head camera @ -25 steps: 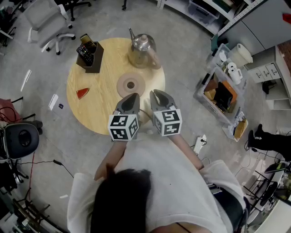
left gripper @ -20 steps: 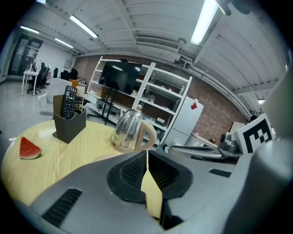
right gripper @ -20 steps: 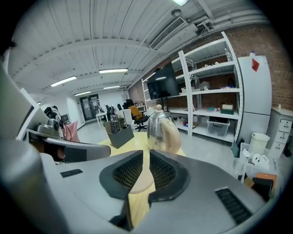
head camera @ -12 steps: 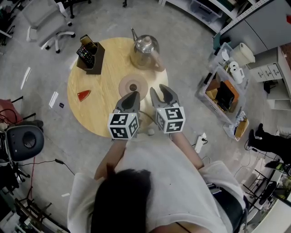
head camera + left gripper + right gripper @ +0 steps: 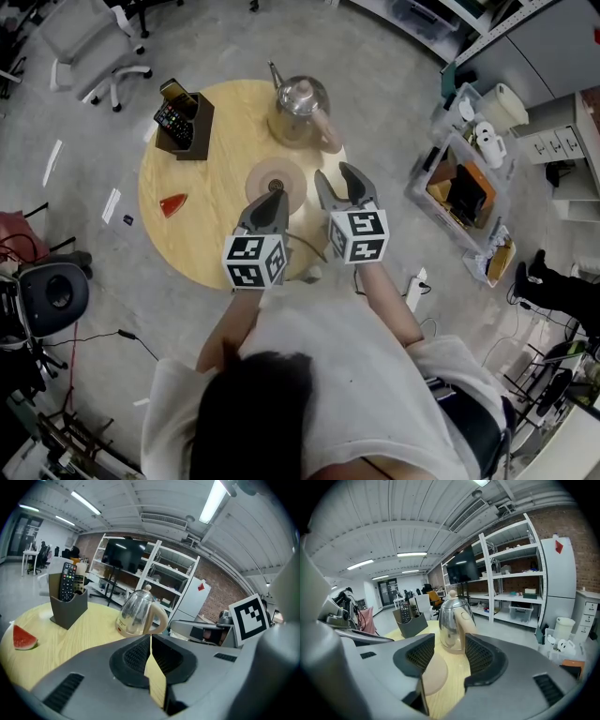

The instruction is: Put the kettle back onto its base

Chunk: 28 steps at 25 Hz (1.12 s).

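The steel kettle (image 5: 300,108) with a beige handle stands at the far edge of the round wooden table (image 5: 202,239), off its base. Its round beige base (image 5: 276,180) lies nearer me, empty. My right gripper (image 5: 339,175) hovers just right of the base, short of the kettle; its jaws have just been opening and stand open with nothing between them. The right gripper view frames the kettle (image 5: 452,620) between the right gripper's (image 5: 449,644) jaws, with the base (image 5: 433,674) below. My left gripper (image 5: 277,197) is shut at the base's near edge. Past the left gripper (image 5: 150,637), the kettle (image 5: 138,613) is in sight.
A dark holder with remotes (image 5: 183,117) stands at the table's far left, and a watermelon slice (image 5: 171,202) lies near its left edge. A cart of supplies (image 5: 464,187) stands right of the table. An office chair (image 5: 94,47) and a stool (image 5: 52,291) are at the left.
My right gripper has moved forward toward the kettle and its jaws have gone from shut to open. The left gripper has crept forward a little.
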Motion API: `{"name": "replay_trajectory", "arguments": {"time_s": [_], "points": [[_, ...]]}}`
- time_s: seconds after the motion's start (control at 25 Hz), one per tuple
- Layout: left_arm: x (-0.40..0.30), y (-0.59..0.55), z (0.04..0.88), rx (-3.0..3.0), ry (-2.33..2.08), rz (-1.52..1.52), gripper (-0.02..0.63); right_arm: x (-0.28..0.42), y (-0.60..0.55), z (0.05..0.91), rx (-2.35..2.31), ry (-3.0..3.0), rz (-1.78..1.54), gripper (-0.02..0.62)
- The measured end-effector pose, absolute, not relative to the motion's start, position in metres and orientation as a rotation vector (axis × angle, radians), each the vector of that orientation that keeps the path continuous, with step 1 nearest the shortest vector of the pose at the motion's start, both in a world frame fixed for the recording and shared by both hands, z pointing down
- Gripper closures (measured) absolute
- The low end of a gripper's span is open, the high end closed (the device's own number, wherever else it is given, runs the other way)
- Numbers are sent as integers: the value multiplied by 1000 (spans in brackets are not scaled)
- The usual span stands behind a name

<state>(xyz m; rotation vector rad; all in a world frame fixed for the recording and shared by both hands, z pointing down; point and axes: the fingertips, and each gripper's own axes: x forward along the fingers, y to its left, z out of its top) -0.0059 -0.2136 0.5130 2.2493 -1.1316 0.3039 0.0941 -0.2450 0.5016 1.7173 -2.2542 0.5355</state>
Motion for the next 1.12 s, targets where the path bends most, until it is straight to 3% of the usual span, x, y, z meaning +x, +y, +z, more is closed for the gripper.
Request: {"name": "replay_trajectory", "arguments": {"time_s": [1.12], "points": [[-9, -239, 535, 2212, -1111, 375, 571, 121, -305, 536, 1661, -2190, 482, 374]]}}
